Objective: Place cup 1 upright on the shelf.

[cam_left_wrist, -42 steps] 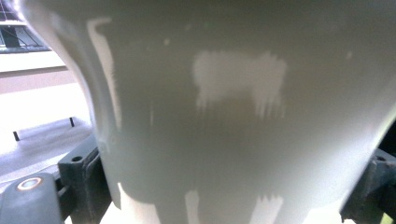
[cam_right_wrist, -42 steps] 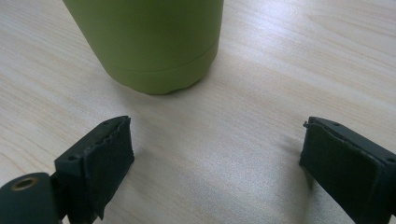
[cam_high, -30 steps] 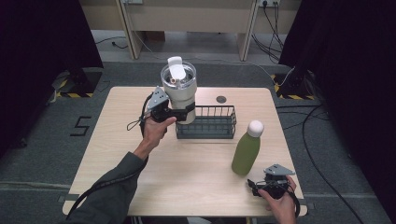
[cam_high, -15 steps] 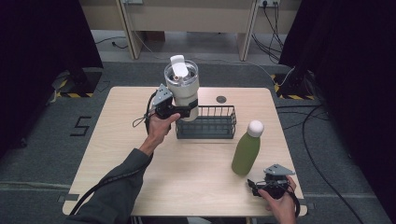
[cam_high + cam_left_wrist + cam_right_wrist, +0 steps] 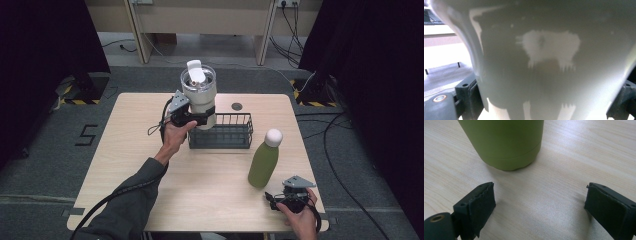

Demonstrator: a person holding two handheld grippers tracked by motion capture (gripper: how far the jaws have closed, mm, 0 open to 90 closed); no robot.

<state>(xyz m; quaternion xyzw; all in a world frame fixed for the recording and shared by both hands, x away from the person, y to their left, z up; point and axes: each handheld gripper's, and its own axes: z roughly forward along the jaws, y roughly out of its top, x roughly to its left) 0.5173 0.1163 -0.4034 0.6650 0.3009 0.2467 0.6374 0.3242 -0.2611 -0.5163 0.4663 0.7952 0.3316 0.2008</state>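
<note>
My left tool is clamped on the lower part of a white tumbler, one jaw on each side of its body. In the left gripper view the pale wall of the tumbler stands very close between my two black jaws, which press against it at the bottom left and bottom right. I hold the tumbler upright and lifted above the worktop, over the left end of a black wire basket. From the high view I cannot tell if its bottom touches the basket rim or hangs just above it. The tumbler has a clear lid with a white flip tab standing up on top. My left hand holds the tool from behind, and its cable hangs down beside my wrist.

My right tool is released, its jaws are wide apart and nothing is between them. It rests low near the front right edge of the worktop, in my right hand. In the right gripper view the two black pads stand open over the bare wood, and the base of a green bottle stands just ahead of them, not touched by them. In the high view the green bottle stands upright with its white cap, right of the basket and near to it. A small dark round disc lies on the worktop behind the basket.
</note>
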